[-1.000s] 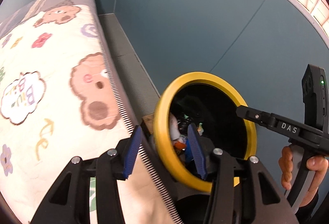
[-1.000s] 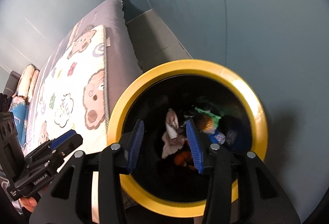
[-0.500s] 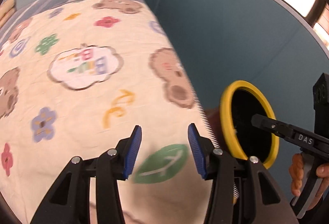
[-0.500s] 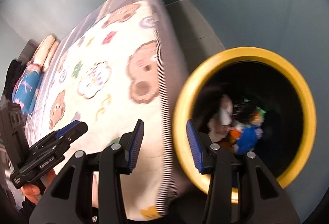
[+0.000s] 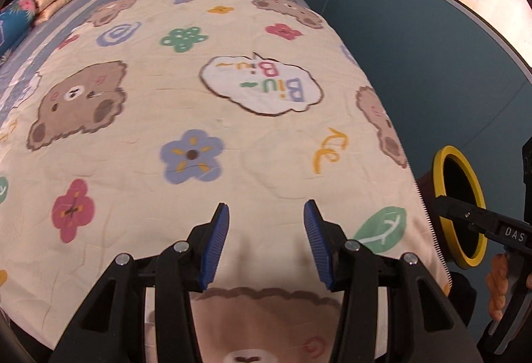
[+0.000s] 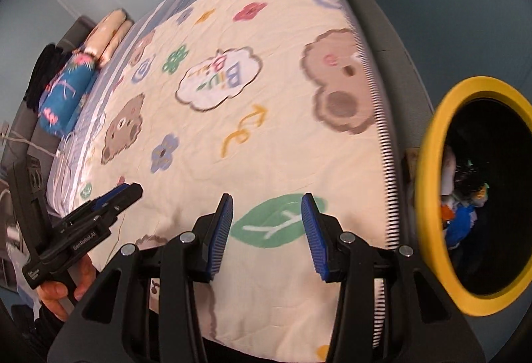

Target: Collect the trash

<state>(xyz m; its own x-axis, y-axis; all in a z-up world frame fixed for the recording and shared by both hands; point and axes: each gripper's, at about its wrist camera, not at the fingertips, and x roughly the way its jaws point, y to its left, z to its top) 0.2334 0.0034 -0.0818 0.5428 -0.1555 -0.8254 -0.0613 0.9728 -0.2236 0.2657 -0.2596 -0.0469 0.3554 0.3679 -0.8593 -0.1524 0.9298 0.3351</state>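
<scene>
**Claws empty over the quilt, bin off to the side**

Claws first: the left gripper (image 5: 266, 241) hangs with its 2 blue ribbed pads spread and nothing between them, only bedding below. The right gripper (image 6: 267, 235) is likewise parted and empty, poised over a green leaf print (image 6: 277, 225).

Beneath both lies the cream quilted bedspread with bear and flower prints (image 5: 206, 116). No loose litter shows on it in either view.

Beside the bed's edge stands the round black bin with a yellow rim (image 6: 429, 183), and inside it sits the trash, a crumpled heap of white, orange and blue scraps (image 6: 460, 196).

Risk, as I judge it: with no target visible, a hurried grab could pinch the quilt instead of litter. A wide swing of the right claw could also clip the bin's rim and tip it, spilling what is collected.
</scene>
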